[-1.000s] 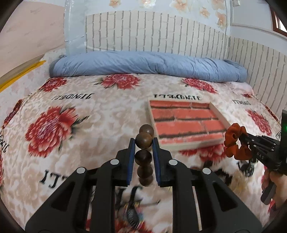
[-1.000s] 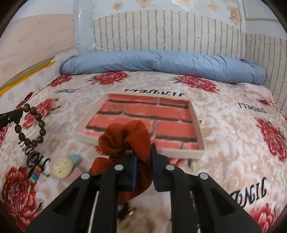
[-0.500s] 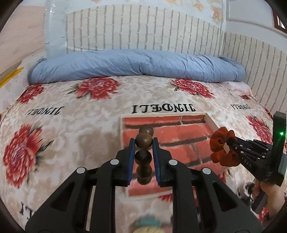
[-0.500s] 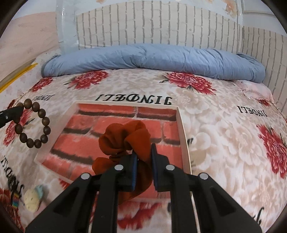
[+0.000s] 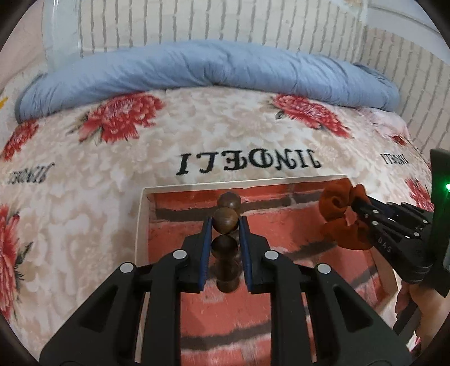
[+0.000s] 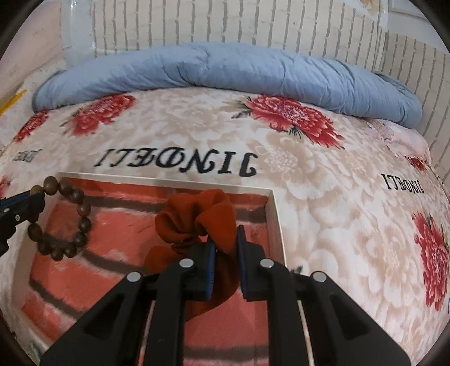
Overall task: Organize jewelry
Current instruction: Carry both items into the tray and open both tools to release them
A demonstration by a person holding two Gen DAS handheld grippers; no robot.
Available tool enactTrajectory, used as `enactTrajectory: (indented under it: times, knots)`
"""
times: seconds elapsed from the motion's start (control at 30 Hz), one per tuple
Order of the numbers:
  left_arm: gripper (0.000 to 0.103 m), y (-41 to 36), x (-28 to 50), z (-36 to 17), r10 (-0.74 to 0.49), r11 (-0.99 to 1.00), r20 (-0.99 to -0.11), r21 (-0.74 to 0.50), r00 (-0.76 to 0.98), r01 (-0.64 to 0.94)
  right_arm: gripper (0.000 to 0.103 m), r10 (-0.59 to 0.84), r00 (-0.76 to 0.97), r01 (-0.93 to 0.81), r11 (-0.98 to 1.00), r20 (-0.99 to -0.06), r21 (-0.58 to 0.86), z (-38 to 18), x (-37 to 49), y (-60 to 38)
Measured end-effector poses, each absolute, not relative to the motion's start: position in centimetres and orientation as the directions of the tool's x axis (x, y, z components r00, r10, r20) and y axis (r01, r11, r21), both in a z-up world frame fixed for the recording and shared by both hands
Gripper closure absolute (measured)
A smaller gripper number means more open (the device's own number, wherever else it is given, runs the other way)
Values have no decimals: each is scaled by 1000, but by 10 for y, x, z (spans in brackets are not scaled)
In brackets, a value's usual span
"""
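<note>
The bead bracelet (image 5: 225, 222) is a ring of round, dark brown wooden beads, smooth and a little shiny. The left gripper (image 5: 225, 225) pinches it between its two blue pads, and the ring hangs in the air over the left side of the tray (image 5: 142, 225). The scrunchie (image 6: 197, 216) is soft, rust-orange cloth, all bunched and wavy. The right gripper (image 6: 226, 239) pinches it too, over the tray's far right corner.

The tray is flat and low with a thin cream rim. Its inside has a fuzzy red brick picture. It lies on the bed cover (image 5: 84, 197), which is cream with big red flowers and black letters. A long blue quilt (image 5: 197, 67) is rolled up along the far edge of the bed, by the white brick wall (image 5: 197, 19).

From the left camera only four or so beads show, stacked in a line, because the ring is seen edge on. The tray's near edge is hidden behind the black gripper arms. A bit of a hand (image 5: 422, 304) peeks in at the right, mostly cut off.

I count one bracelet, one scrunchie, one tray, two grippers
</note>
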State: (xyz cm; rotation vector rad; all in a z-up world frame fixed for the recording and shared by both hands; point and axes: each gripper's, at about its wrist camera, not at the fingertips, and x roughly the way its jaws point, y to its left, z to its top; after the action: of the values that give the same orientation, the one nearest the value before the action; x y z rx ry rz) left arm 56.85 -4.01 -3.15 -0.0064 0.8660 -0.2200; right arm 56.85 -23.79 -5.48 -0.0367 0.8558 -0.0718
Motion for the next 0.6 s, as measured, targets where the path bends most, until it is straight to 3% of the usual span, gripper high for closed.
enactTrajectory:
  times: [0.6]
  knots:
    - [85,-14,619,-83,-125,991,-864,-86,488,102,85,-58,519,31,998,-853,-49,-93,619,-243]
